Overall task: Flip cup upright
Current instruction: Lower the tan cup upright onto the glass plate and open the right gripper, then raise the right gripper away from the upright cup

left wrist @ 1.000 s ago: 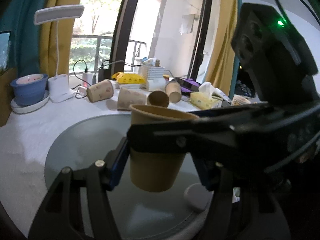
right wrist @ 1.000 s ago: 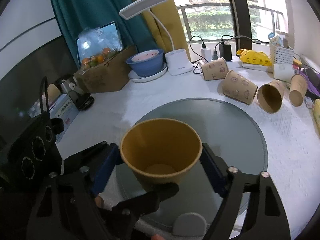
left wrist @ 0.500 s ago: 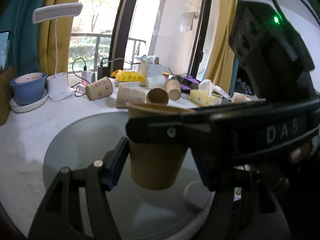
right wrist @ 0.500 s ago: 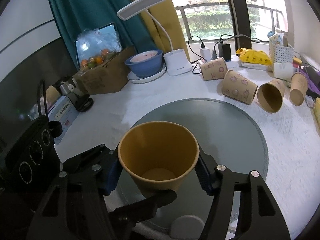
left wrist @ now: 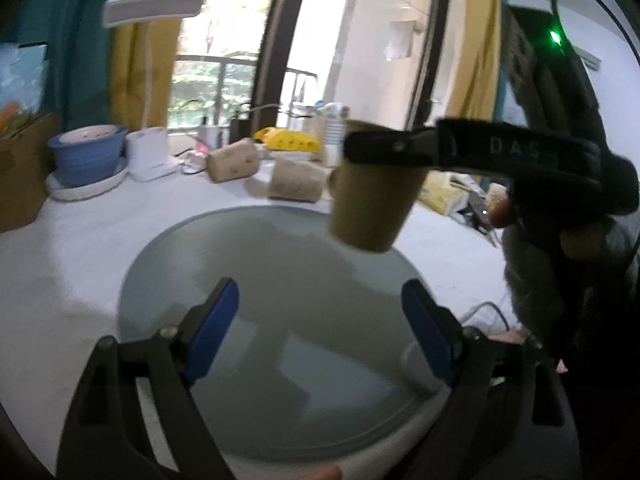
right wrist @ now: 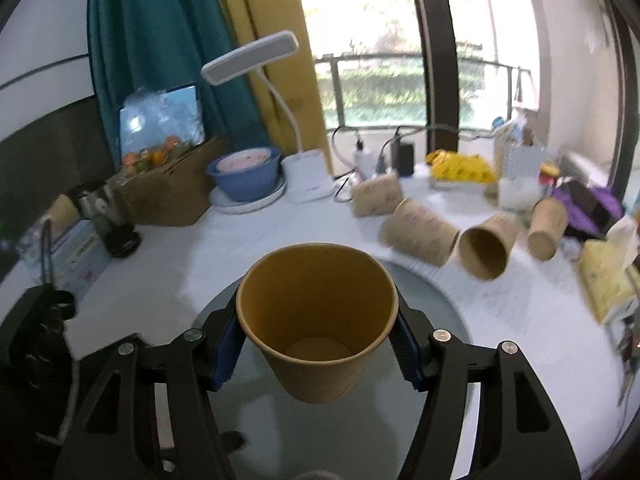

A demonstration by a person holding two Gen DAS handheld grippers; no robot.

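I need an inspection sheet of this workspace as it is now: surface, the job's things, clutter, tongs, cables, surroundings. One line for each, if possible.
Surface: white table carrying a round grey glass plate.
Job's things: brown paper cup, upright with its mouth up, held in the air above the plate.
Clutter: four paper cups on their sides; blue bowl; white desk lamp; yellow bag; tissue pack; cardboard box of fruit.
Tongs: right tongs shut on the cup; left tongs open and empty.
Cables: chargers with cords near the window; a cord at the plate's right edge.
Surroundings: teal curtain, yellow curtain, balcony window.
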